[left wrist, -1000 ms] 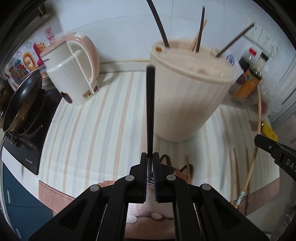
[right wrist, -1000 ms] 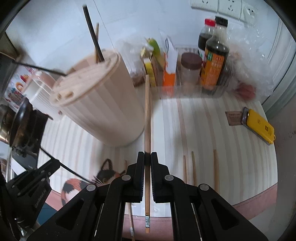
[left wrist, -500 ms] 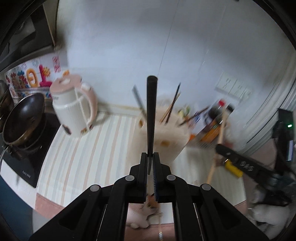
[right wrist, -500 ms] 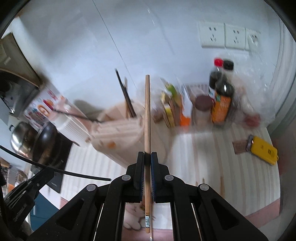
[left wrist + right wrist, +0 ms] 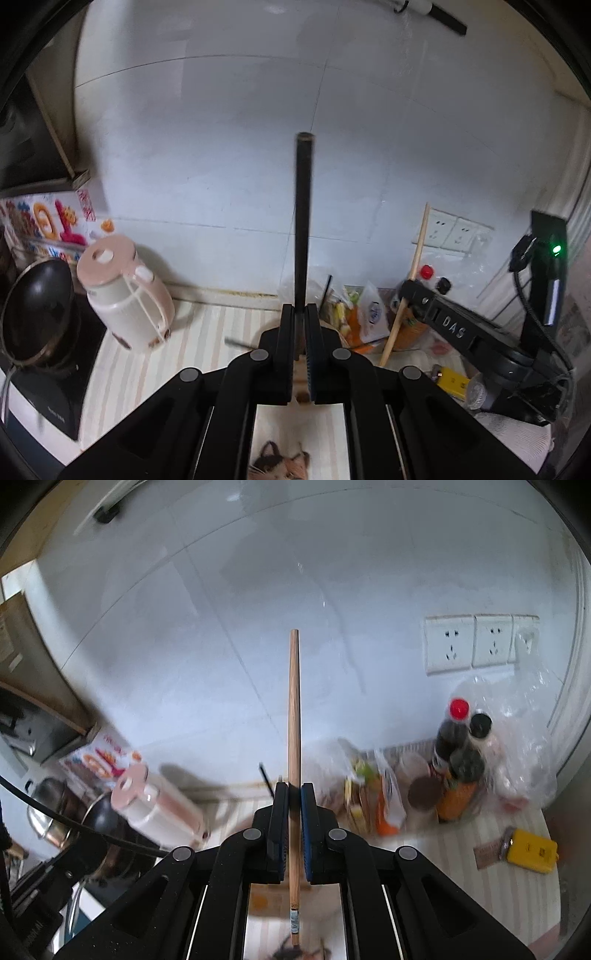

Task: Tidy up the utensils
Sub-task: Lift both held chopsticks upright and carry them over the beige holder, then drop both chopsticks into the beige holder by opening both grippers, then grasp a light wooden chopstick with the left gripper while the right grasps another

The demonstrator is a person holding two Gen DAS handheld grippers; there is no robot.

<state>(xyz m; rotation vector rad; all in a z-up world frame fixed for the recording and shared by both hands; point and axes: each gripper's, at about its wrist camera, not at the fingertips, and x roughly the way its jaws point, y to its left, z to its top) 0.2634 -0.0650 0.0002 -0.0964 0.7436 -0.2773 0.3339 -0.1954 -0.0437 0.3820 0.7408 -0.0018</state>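
My left gripper [image 5: 300, 308] is shut on a black chopstick [image 5: 303, 221] that points up against the white wall. My right gripper [image 5: 294, 788] is shut on a wooden chopstick [image 5: 294, 716], also pointing up. The right gripper and its wooden chopstick [image 5: 415, 266] also show at the right of the left wrist view. Both grippers are high above the striped counter [image 5: 207, 332]. The cream utensil holder is almost fully hidden behind the fingers; a dark chopstick [image 5: 326, 291] sticks up from it.
A pink and white kettle [image 5: 125, 295] and a black pan [image 5: 35, 302] stand at the left. Sauce bottles [image 5: 460, 753], snack packets [image 5: 373, 797] and a plastic bag sit at the back right. A yellow box [image 5: 532, 851] lies on the counter. Wall sockets [image 5: 476, 642] are above.
Both grippers have risen well above the counter, each still holding its chopstick. The utensil holder has dropped out of sight behind the fingers.
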